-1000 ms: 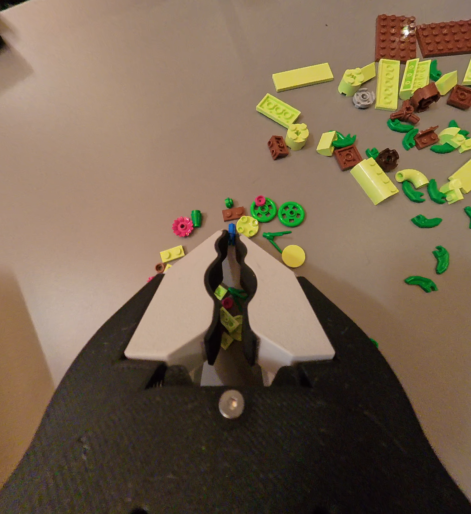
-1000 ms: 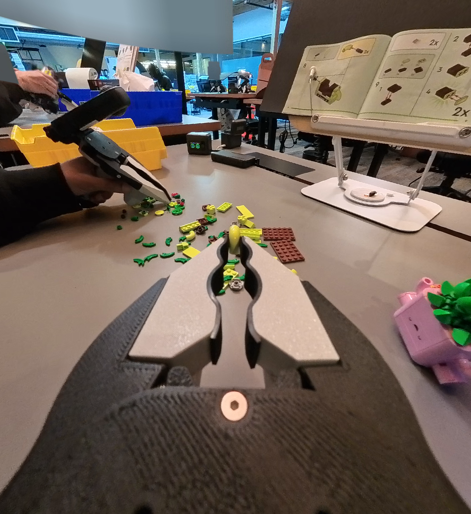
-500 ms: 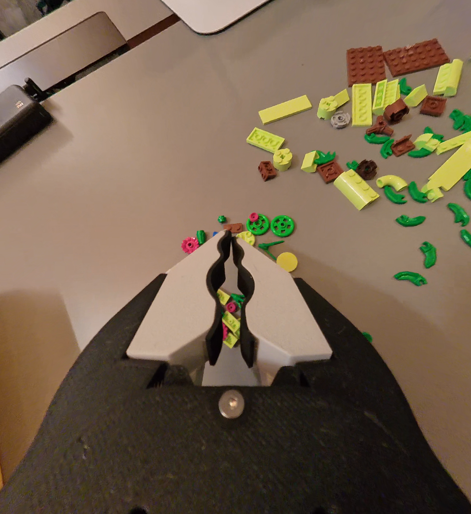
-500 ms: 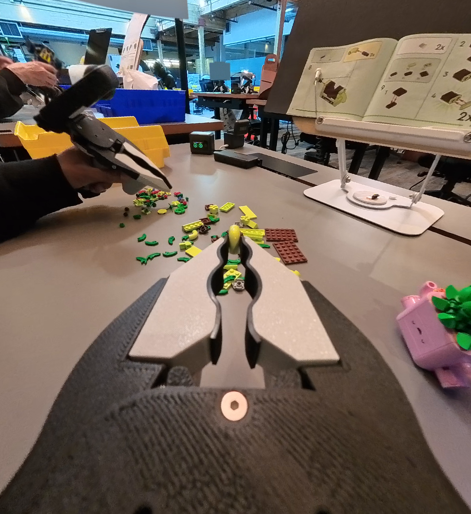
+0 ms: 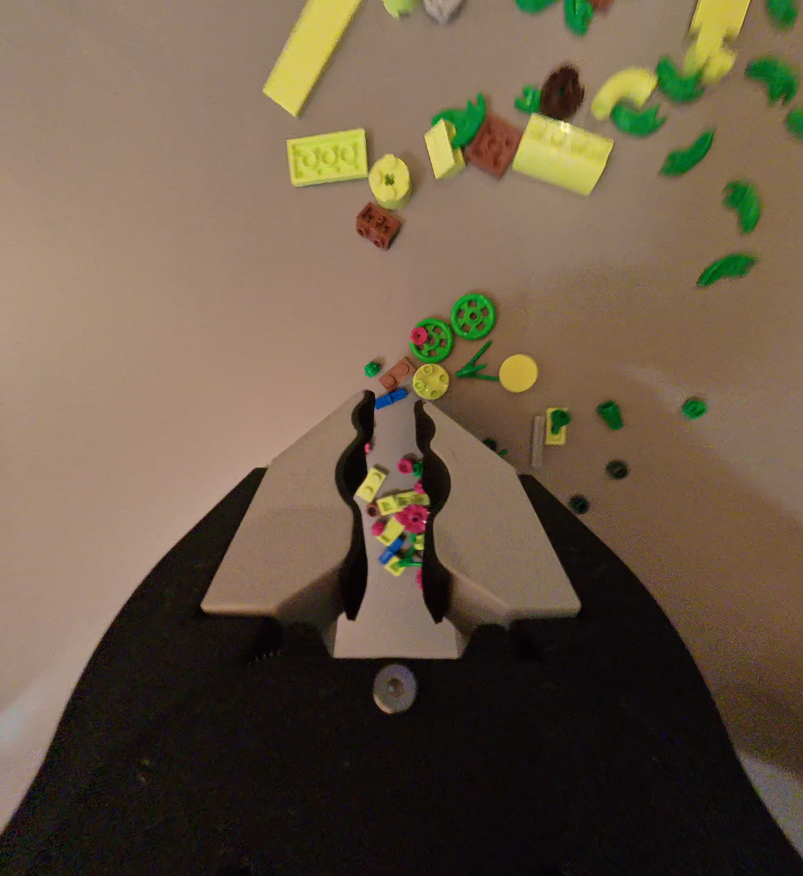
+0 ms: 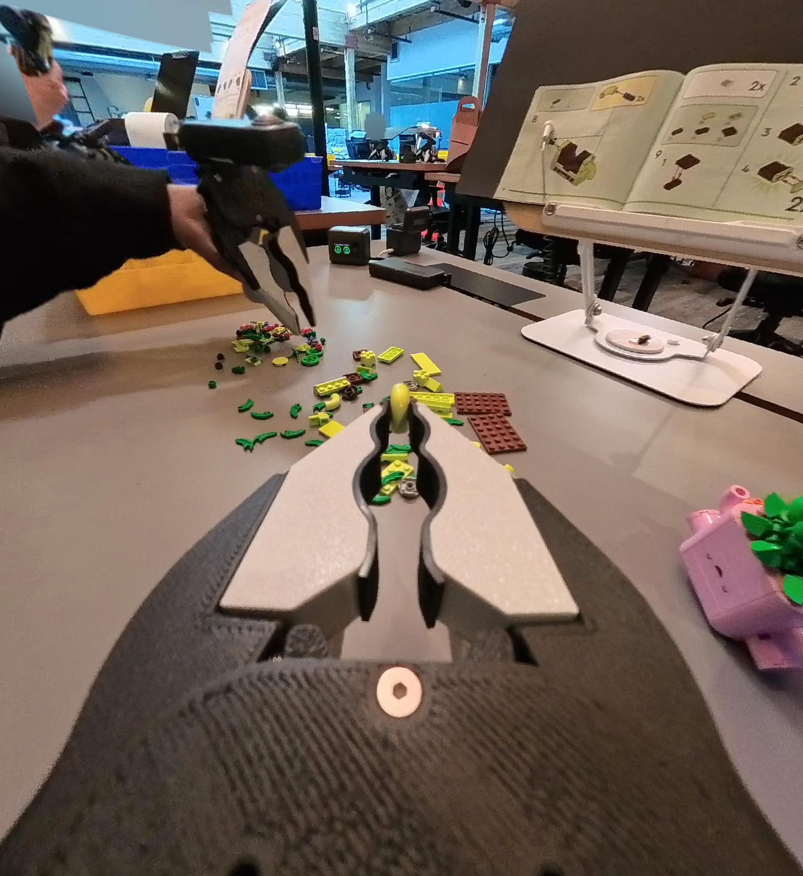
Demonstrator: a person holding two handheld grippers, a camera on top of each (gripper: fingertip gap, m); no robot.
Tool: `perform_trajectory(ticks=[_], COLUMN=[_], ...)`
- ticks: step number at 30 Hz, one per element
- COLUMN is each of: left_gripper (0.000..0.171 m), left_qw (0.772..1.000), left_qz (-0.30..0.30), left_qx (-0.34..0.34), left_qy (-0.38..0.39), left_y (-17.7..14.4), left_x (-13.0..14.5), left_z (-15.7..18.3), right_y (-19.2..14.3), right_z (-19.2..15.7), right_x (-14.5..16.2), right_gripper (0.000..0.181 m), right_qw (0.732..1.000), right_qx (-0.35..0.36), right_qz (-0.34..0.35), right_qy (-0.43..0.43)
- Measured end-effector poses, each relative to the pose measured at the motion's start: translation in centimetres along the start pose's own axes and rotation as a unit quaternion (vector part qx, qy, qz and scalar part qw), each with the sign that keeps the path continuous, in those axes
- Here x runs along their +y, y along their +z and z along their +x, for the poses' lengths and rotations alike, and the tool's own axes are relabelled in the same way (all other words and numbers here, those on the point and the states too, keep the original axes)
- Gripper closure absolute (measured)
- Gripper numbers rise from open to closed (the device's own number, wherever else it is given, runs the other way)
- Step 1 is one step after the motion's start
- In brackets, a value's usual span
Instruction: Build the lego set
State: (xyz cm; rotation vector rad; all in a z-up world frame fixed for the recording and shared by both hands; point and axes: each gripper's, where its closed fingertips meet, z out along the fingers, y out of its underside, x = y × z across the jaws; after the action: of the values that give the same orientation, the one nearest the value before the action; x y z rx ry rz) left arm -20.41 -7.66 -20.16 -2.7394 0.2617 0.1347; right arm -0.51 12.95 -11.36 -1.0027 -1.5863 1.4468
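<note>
Hovering left jaws over blue pin, right clamping lime piece

Left gripper [image 5: 392, 403]: jaws parted, nothing between them, tips just above the bench. Blue pin [image 5: 390, 398] lies right at the tip gap, slightly toward the 11 o'clock tip, long axis running roughly 8-to-2 o'clock, so skewed across the gap rather than along it. Judgement: next move is a small drop and close on the pin, and the jaws may need a twist to square up with its axis. Left gripper is far nearer to it than the right.

Right gripper [image 6: 398, 408]: jaws clenched on a lime rounded piece [image 6: 398, 400] sticking up from the tips, held off the bench.

Around the pin in the left view: brown small plate [image 5: 397, 374] at 12, lime round plate [image 5: 431, 381] at 1, two green wheels [image 5: 473, 316] farther at 1, yellow round tile [image 5: 518, 373] at 2. Under the jaws toward 6, a clutter of pink flowers and lime bits [image 5: 402, 516]. Crowding risk: tips could nudge the brown plate.

Bench [image 6: 105, 474]: plain grey, matte. Two brown plates [image 6: 489, 417] at 1 o'clock of the right jaws, pink build with green leaves [image 6: 769, 569] at 3. Instruction booklet on a stand [image 6: 674, 151] at far 1–2. Open workshop beyond, yellow bin [image 6: 153, 284] at 10.
</note>
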Motion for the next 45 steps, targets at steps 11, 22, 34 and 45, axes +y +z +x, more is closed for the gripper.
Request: perform_trajectory(ticks=[11,22,34,45], left_gripper=[0.156,0.168,0.170,0.170], left_qw=[0.969,0.966,0.985,0.990], left_qz=[-0.103,-0.111,-0.060,0.131], left_qx=[0.023,0.036,0.047,0.020], left_qy=[0.223,0.229,0.155,0.036], left_y=[0.9,1.0,1.2,-4.1], left_x=[0.9,1.7,1.1,-6.8], left_z=[-1.3,-0.2,-0.3,4.0], right_y=[0.4,0.2,0.3,-1.1], right_z=[-1.8,-1.2,-1.3,-2.9], right_x=[0.4,0.3,0.3,-2.8], right_gripper=[0.176,0.176,0.176,0.176], right_qw=[0.998,0.999,0.999,0.996], right_qx=[-0.023,-0.015,-0.014,-0.073], right_qz=[-0.013,-0.009,-0.010,0.057], right_qy=[-0.049,-0.043,-0.045,-0.012])
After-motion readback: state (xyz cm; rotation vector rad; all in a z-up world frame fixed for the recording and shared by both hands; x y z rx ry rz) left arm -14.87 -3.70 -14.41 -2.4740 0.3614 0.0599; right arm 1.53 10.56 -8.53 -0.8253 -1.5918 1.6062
